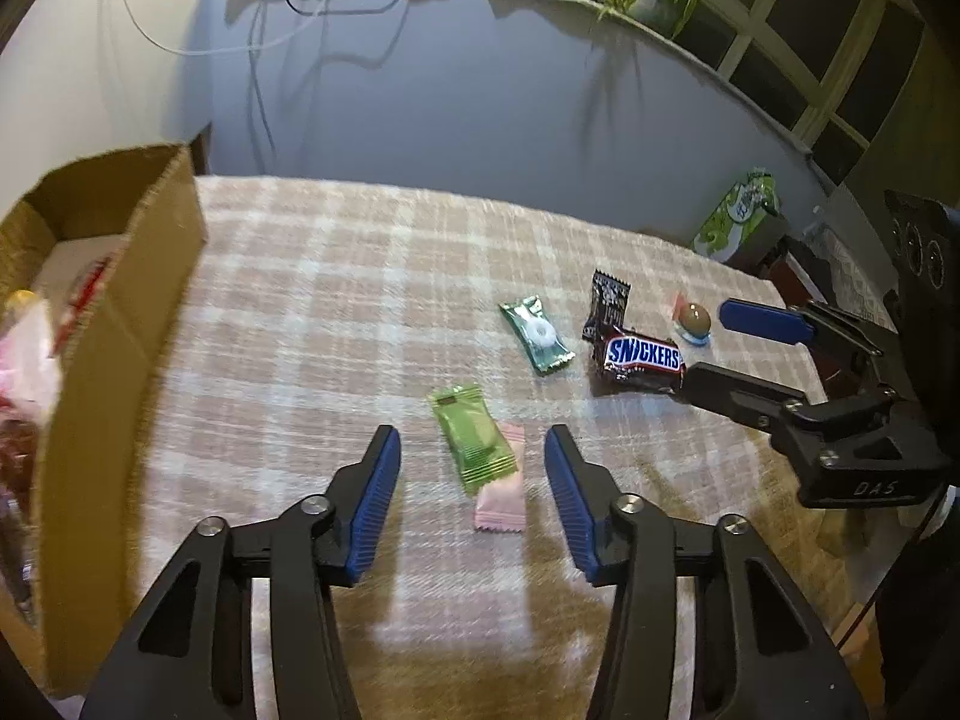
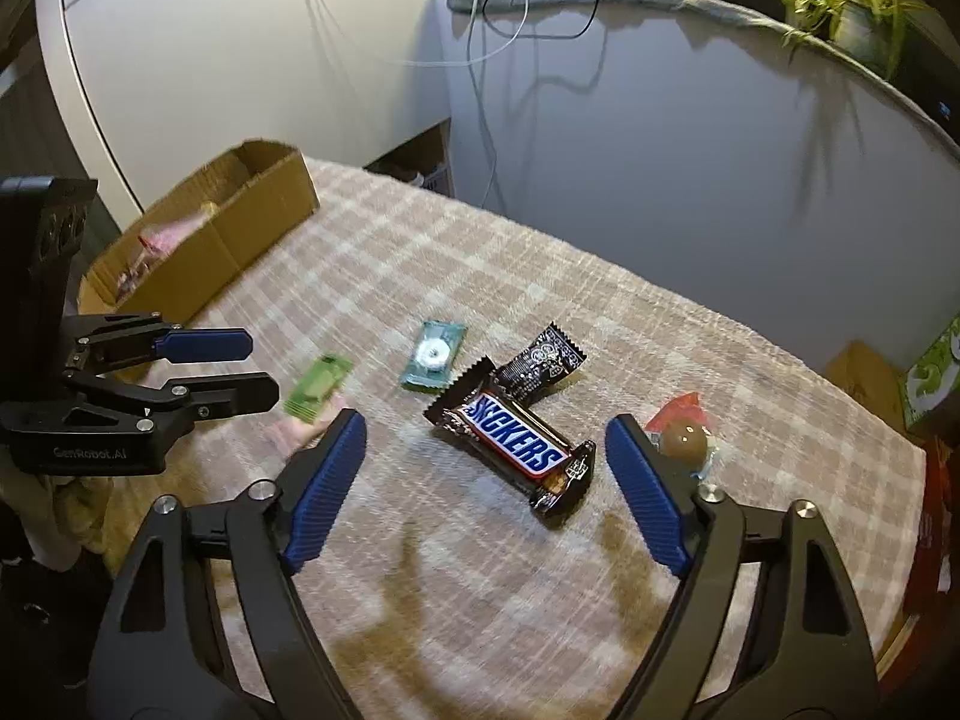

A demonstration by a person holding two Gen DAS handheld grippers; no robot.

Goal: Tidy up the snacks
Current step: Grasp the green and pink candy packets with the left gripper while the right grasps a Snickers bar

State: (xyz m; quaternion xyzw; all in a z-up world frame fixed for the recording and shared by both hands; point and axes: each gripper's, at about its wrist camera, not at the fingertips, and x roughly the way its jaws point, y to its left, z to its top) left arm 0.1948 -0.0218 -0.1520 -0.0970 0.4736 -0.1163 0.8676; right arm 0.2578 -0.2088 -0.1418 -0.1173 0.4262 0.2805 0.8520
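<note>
With the cardboard box [image 1: 120,324] at far left already holding snacks, your left gripper [image 1: 474,450] hangs released over the light green packet [image 1: 474,441], so pinch it next, while your right gripper [image 2: 486,438], also released, straddles the Snickers bar [image 2: 516,444].

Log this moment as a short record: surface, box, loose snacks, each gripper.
surface: checked cloth
box: cardboard box at the left edge, wrappers inside
loose snacks: Snickers bar, black packet, teal candy, light green packet overlapping a pink packet, brown ball candy
left gripper: open, astride the green and pink packets
right gripper: open, astride the Snickers bar
</note>
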